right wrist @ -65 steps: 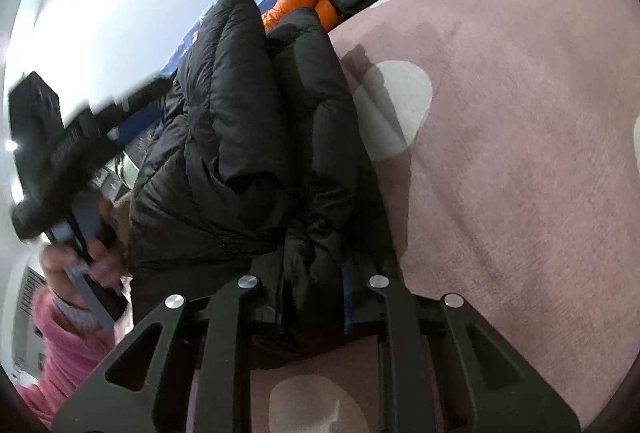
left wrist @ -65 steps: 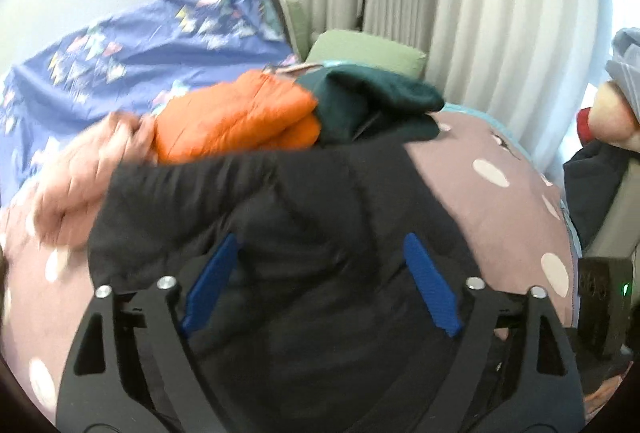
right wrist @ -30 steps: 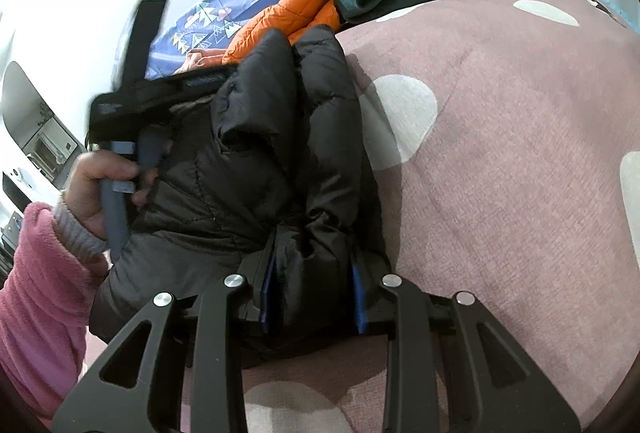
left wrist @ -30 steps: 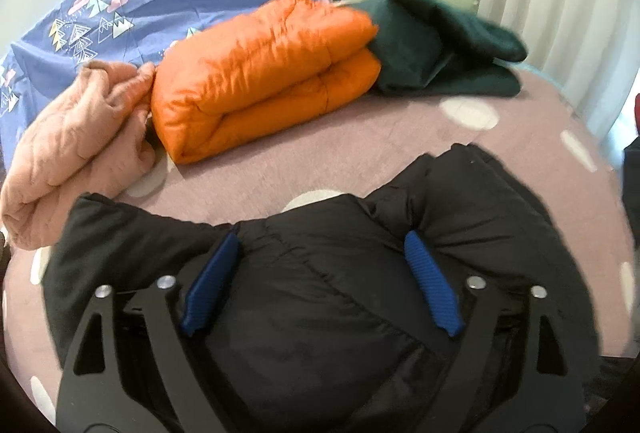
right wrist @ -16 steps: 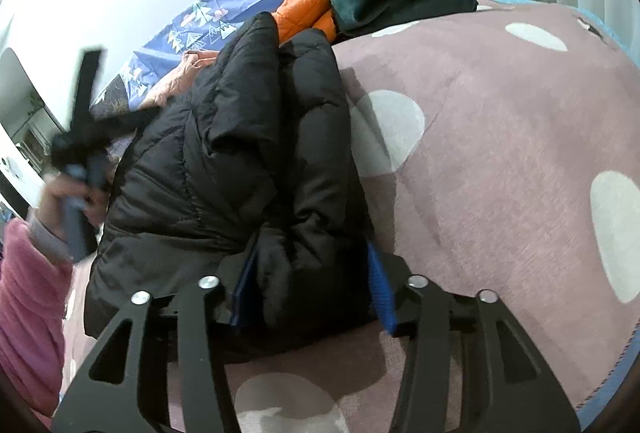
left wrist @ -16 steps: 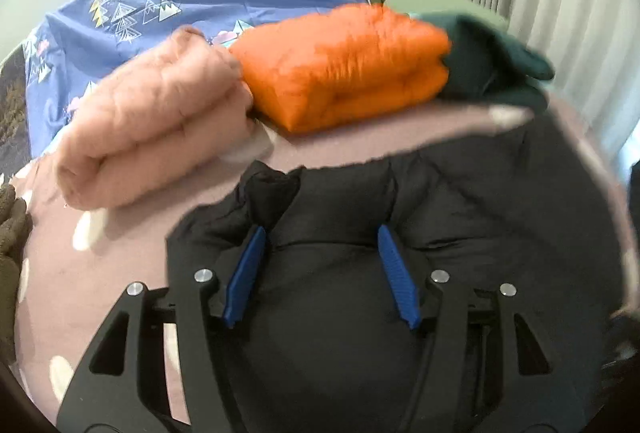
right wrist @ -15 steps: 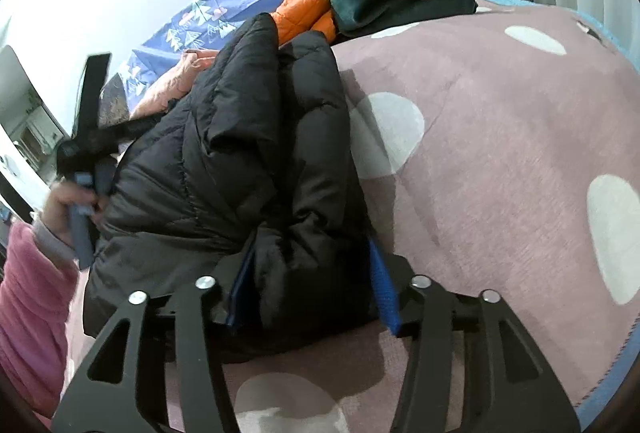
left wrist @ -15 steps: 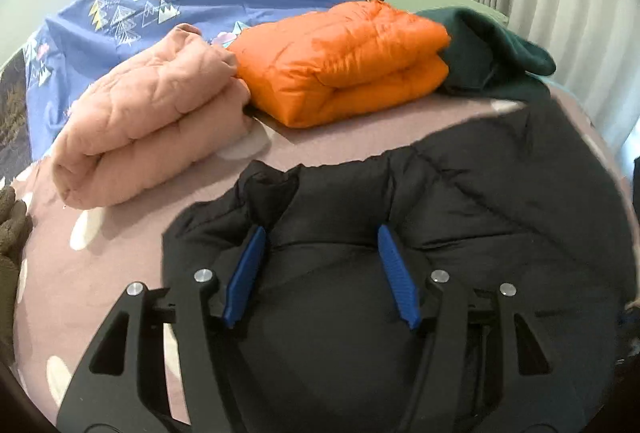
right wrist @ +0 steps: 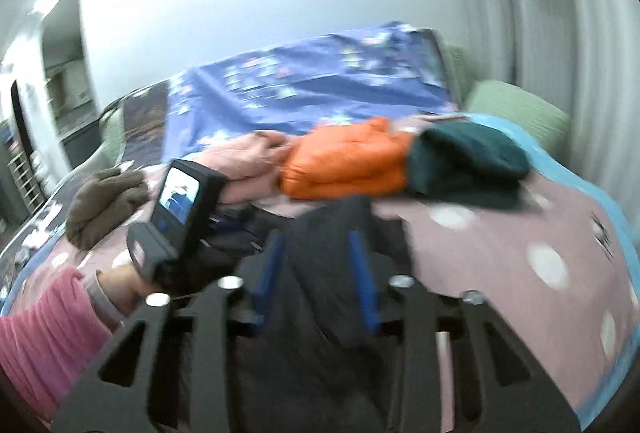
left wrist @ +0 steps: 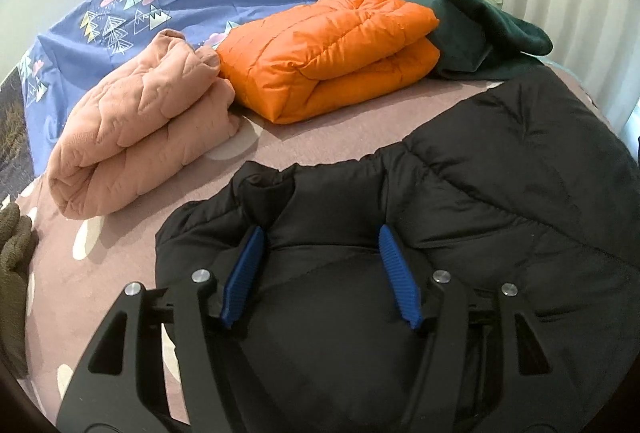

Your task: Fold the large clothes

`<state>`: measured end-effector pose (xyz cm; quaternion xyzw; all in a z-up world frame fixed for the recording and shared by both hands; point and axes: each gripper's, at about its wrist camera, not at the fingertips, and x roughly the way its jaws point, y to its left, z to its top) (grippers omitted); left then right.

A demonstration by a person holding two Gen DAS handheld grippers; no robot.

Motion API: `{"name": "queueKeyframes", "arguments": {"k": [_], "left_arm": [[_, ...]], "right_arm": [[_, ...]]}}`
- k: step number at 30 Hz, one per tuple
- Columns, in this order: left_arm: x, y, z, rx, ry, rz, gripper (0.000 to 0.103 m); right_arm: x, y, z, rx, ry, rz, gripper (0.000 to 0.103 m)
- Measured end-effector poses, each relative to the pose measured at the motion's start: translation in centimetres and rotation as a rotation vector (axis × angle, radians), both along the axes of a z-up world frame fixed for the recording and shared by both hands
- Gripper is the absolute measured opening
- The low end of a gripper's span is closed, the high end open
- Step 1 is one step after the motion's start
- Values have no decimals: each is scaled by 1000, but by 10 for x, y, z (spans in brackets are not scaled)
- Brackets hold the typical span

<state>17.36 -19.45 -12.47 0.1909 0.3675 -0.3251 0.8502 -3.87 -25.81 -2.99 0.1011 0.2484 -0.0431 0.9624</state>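
Note:
A black puffer jacket lies on the mauve dotted bedspread. In the left wrist view my left gripper is shut on a thick bunch of the jacket near its left end, and the blue pads press into the fabric. The right wrist view is blurred. There my right gripper is raised above the bed and its jaws are closing on a fold of the black jacket, which fills the gap between the pads. A hand in a pink sleeve holds the left unit, whose screen shows.
Folded garments lie in a row at the back of the bed: pink, orange and dark green. A blue patterned sheet hangs behind them. A brown garment lies at the left edge. Curtains close the right side.
The right gripper has risen and rolled, lifting its fold of jacket, and its jaws have narrowed. The left gripper shifted left a second ago, narrowed on the jacket, then held still.

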Motion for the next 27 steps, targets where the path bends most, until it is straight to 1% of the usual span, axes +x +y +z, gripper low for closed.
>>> {"name": "queueKeyframes", "arguments": {"k": [1, 3, 5, 6, 7, 8, 9, 10, 11, 13, 14, 17, 20, 23, 27], "left_arm": [[0, -1, 0, -1, 0, 1, 62], [0, 0, 0, -12, 2, 1, 62], [1, 2, 0, -27, 8, -1, 62], [2, 3, 0, -33, 10, -4, 62], [3, 5, 0, -40, 13, -5, 63], [4, 7, 0, -55, 21, -8, 64], [6, 9, 1, -83, 35, -18, 64], [7, 10, 0, -95, 40, -26, 65], [7, 11, -1, -107, 41, -41, 65], [7, 14, -5, -135, 36, -62, 66], [7, 15, -7, -147, 37, -63, 66], [7, 17, -13, -169, 35, -55, 66], [9, 19, -17, -193, 39, -58, 66], [10, 21, -18, -212, 42, -65, 66], [11, 22, -19, -215, 42, -66, 66]], "right_arm": [[22, -2, -6, 14, 26, 5, 12], [54, -11, -24, 21, 84, -13, 11], [76, -20, -46, -18, 154, -72, 11], [86, -32, -67, -55, 207, -141, 6], [91, -39, -81, -60, 231, -174, 0], [92, -49, -97, -30, 249, -202, 0], [89, -60, -109, 27, 246, -221, 0], [83, -68, -117, 93, 235, -234, 0], [80, -71, -121, 123, 226, -234, 0], [77, -68, -124, 112, 219, -231, 0], [78, -67, -125, 108, 221, -229, 0], [83, -71, -133, 141, 232, -211, 0], [84, -73, -134, 172, 235, -199, 0], [81, -72, -133, 174, 228, -196, 0], [80, -73, -134, 173, 227, -196, 0]]}}
